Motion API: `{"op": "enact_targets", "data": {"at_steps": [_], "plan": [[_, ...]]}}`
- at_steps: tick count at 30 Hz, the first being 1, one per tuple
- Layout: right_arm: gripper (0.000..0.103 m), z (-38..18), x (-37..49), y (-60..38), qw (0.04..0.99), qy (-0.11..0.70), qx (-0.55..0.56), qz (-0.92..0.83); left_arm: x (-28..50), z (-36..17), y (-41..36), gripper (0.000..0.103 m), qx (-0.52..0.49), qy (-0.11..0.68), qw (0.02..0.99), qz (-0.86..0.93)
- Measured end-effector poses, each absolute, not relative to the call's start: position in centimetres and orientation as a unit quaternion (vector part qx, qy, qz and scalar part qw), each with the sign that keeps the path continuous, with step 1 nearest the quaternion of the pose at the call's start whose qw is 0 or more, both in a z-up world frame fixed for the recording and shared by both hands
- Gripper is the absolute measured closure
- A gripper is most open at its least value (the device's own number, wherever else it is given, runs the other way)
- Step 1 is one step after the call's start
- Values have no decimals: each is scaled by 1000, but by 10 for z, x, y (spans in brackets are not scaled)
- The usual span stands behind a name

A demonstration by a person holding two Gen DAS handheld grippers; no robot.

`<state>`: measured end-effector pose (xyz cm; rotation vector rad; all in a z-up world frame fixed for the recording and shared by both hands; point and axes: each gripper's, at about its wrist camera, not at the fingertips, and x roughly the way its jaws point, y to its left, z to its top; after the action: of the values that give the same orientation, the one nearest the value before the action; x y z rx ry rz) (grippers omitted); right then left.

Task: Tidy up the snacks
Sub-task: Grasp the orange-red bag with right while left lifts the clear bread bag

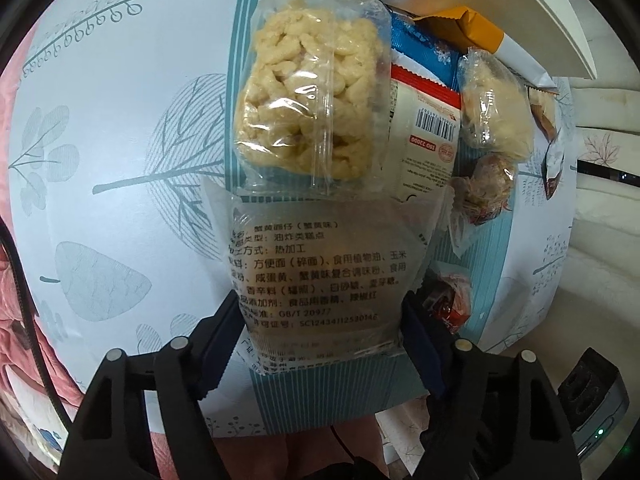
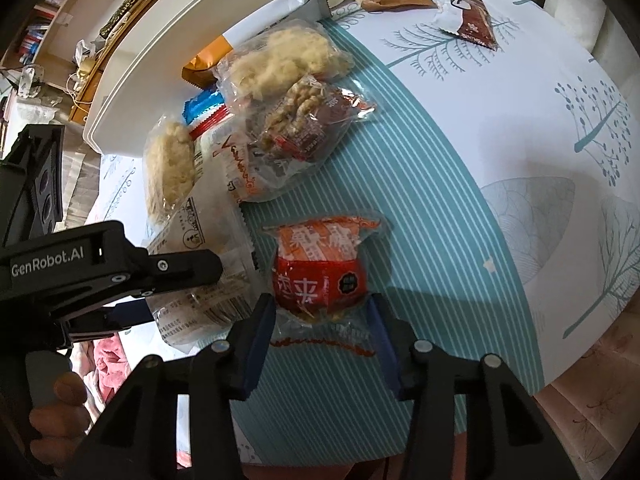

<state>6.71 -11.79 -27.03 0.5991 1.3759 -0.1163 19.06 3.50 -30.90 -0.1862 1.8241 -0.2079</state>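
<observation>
A translucent snack packet with black print [image 1: 320, 272] lies on the patterned tablecloth [image 1: 120, 160]. My left gripper [image 1: 320, 320] straddles its near end, and both pads touch its side edges. From the right wrist view the left gripper [image 2: 160, 288] comes in from the left with that packet [image 2: 196, 248] in its jaws. A red and orange snack packet [image 2: 320, 268] sits between the fingers of my right gripper [image 2: 322, 320]. Its pads press on the packet's sides and the wrapper crinkles at the near end.
A clear packet of pale noodle pieces [image 1: 316, 92] lies just beyond the printed one. More snack packets [image 2: 304, 120] are heaped against a white tray [image 2: 200, 52] at the table's far side. A brown and white packet [image 2: 468, 16] lies apart. A hand [image 2: 56, 404] holds the left gripper.
</observation>
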Motion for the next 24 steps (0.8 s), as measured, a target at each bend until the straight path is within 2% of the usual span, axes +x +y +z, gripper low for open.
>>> {"op": "enact_targets", "data": {"at_steps": [4,7,10,21,22,24], "plan": [[63,-265,67,-118,735,621,267,-43,191,-302,48,31,-104,788,602,-80],[89,-261,63,-124,737,619,269,-36,190,-296,63,31,-116,784,607,-63],[103,-259,63,-125,739,617,268,-34,187,-292,78,31,-134,783,604,-55],[101,-249,69,-127,740,611,280,-18,175,-273,118,31,-166,773,611,-41],[98,-250,70,-125,737,617,276,-22,176,-270,122,31,-168,771,613,-41],[84,-254,75,-120,731,628,265,-28,175,-267,127,31,-168,768,616,-41]]}}
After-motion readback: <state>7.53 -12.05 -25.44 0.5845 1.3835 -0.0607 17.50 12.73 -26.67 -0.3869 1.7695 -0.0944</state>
